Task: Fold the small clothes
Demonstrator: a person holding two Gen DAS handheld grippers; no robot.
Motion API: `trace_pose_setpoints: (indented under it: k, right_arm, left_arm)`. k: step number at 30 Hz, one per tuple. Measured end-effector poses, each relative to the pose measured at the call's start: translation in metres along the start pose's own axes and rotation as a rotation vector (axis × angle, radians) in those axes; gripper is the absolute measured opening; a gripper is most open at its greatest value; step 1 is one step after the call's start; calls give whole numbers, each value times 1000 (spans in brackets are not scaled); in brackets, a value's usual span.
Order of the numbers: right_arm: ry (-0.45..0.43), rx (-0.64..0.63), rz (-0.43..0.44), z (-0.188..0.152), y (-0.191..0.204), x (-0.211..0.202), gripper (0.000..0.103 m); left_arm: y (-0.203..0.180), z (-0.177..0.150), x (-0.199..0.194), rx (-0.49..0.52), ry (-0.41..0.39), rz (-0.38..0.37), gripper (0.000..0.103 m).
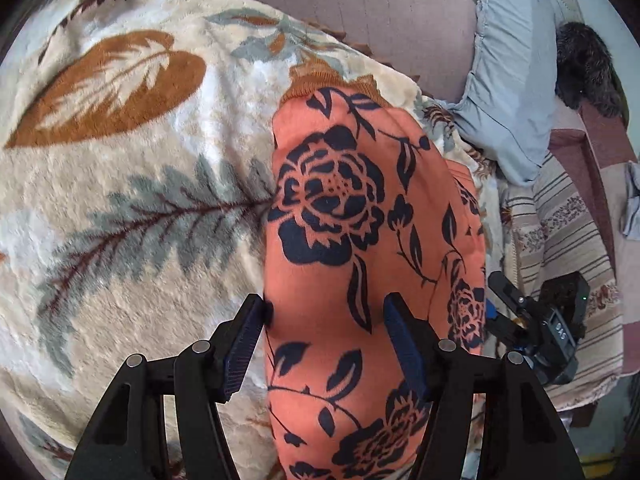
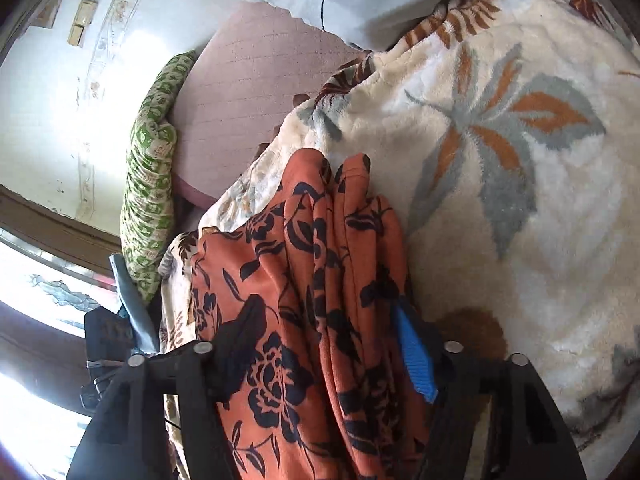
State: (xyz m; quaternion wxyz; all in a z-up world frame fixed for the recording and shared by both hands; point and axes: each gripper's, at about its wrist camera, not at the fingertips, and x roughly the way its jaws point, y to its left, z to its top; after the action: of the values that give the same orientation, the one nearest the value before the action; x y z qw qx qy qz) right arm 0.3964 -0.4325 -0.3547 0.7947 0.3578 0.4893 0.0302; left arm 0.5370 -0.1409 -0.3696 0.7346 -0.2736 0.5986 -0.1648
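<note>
My left claw (image 1: 324, 320) is spread wide, and its two blue pads (image 1: 244, 344) stand on each side of the orange cloth with dark flowers (image 1: 340, 208). The left pad sits right at the cloth's edge and the right pad is over the cloth, but I cannot tell if they press on it. My right claw (image 2: 320, 344) is spread wide too, with a thick bunch of the same orange cloth (image 2: 304, 280) lying between its fingers; I cannot tell if those pads (image 2: 414, 364) squeeze it or only stand beside it. In my left view I can also see my right claw (image 1: 532, 320) just past the cloth's right edge. The cloth is one long piece. Its long way runs from my claws straight out across the bed, and its far end has a brown ribbed band (image 1: 320, 80) pointing away from me. In my right view it is gathered into folds that run the same way. It lies on one soft cream blanket (image 1: 140, 200) with big leaves on it. Past the blanket I count one pink cover (image 1: 360, 12), one pale blue pillow (image 1: 508, 80), one green patterned cushion (image 2: 150, 168), one striped sheet (image 1: 560, 232) and one dark furry thing (image 1: 584, 64).
</note>
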Motion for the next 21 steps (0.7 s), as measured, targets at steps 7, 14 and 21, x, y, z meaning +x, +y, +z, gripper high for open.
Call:
trace_pose_setpoints:
  k: [7, 14, 21]
  right_arm:
    - [38, -41, -14, -24, -1, 11, 73]
    - [40, -152, -151, -37, 28, 12, 37]
    - [16, -174, -3, -67, 90, -7, 28]
  left_arm:
    - [14, -4, 26, -45, 28, 3, 70]
    - [6, -10, 9, -52, -3, 0, 39]
    - [17, -22, -70, 23, -153, 17, 36]
